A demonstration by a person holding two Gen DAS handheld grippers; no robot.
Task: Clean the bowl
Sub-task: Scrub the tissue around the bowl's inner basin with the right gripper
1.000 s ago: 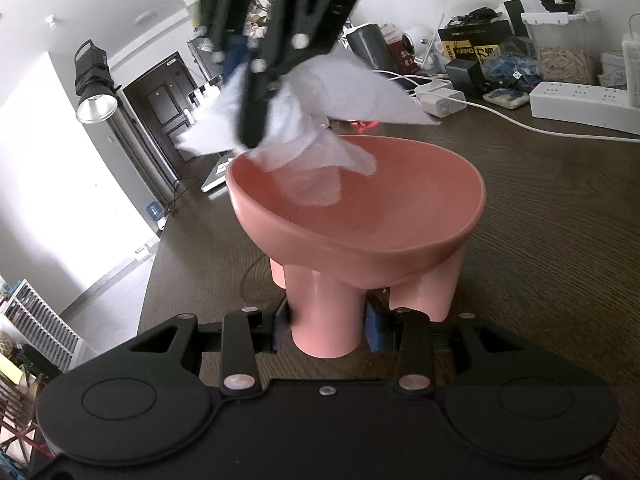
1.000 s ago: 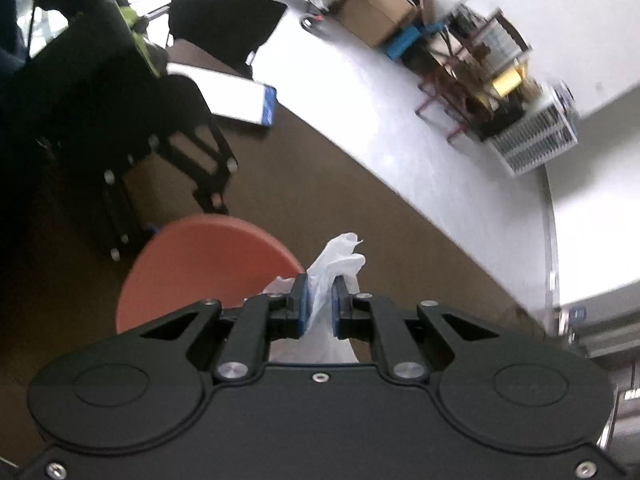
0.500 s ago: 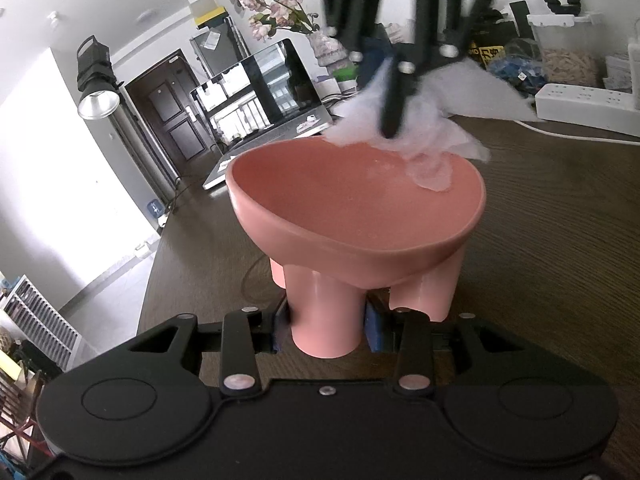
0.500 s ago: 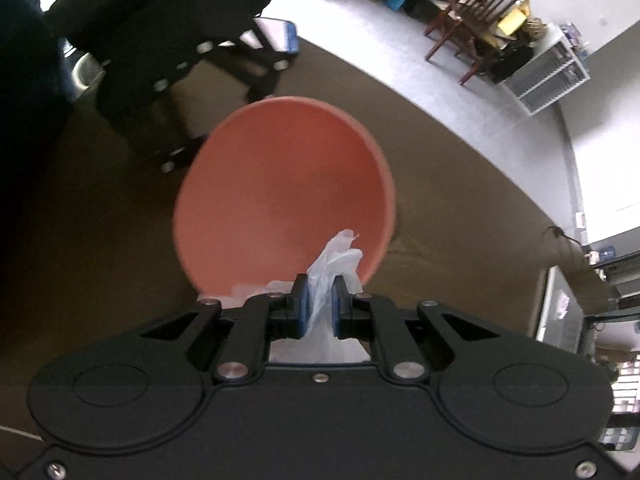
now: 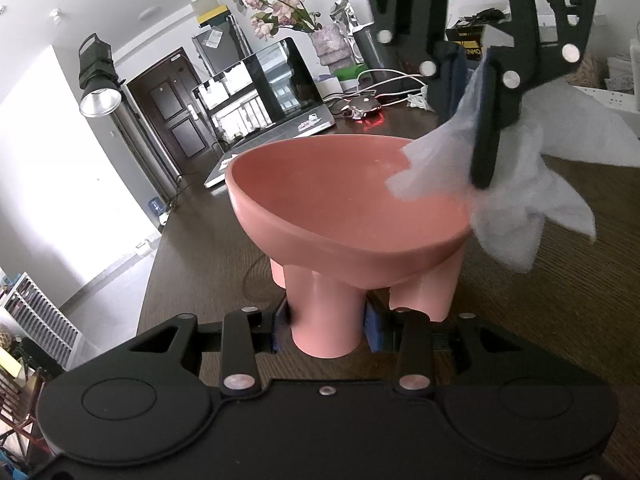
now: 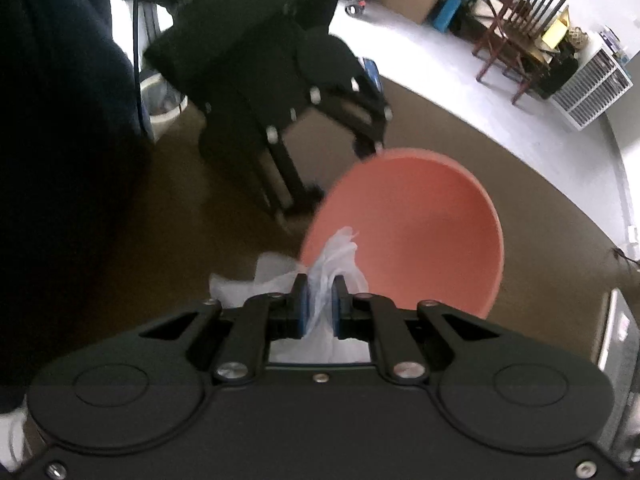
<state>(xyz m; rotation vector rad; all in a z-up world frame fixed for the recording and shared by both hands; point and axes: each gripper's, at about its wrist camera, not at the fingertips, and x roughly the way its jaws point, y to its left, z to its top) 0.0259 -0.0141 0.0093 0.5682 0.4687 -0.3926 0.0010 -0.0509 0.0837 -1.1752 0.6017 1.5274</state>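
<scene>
Your left tongs point(image 5: 326, 326) clamped the bowl point(image 5: 344, 200) by one leg, steadying it. Your right tongs point(image 6: 319, 300) pinched the tissue point(image 5: 516, 184) at the rim, frame right, for wiping.

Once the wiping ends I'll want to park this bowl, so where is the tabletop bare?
Bare wood shows left of the bowl, between its legs and the table edge, and right of it below the tissue. Behind, it is crowded: laptop, mouse, cables, boxes.
</scene>
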